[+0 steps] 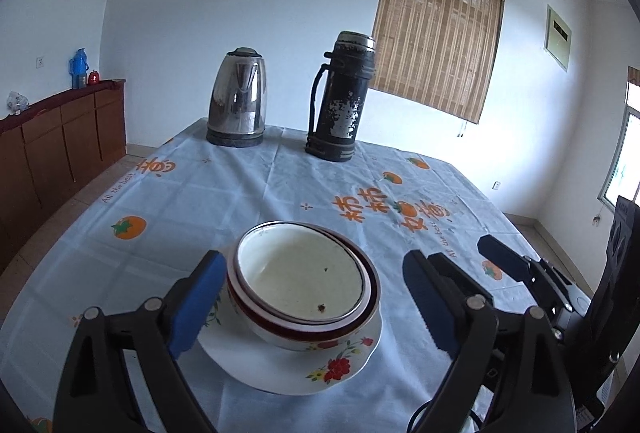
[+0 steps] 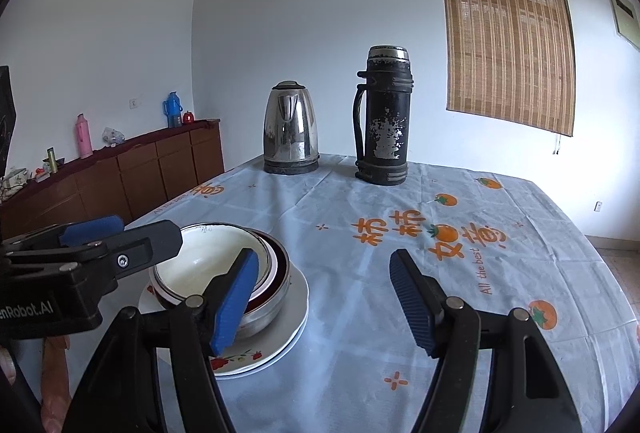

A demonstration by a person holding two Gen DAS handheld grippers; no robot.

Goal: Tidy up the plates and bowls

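Observation:
Two nested bowls stand on a white flowered plate point(image 1: 340, 373) on the table. The inner bowl point(image 1: 304, 273) is white with a dark rim. The outer bowl point(image 1: 308, 339) has a dark red band. My left gripper point(image 1: 314, 257) is open around the bowls, its left pad close beside them and its right pad well apart. In the right wrist view the bowls point(image 2: 200, 265) and plate point(image 2: 288, 297) lie to the left. My right gripper point(image 2: 323, 255) is open over bare tablecloth beside them. The left gripper point(image 2: 150, 229) reaches in from the left.
A steel kettle point(image 1: 238, 101) and a worn black flask point(image 1: 340, 101) stand at the table's far edge. The tablecloth point(image 1: 240, 193) is pale blue with orange prints. A brown sideboard point(image 2: 140, 169) with bottles lines the left wall.

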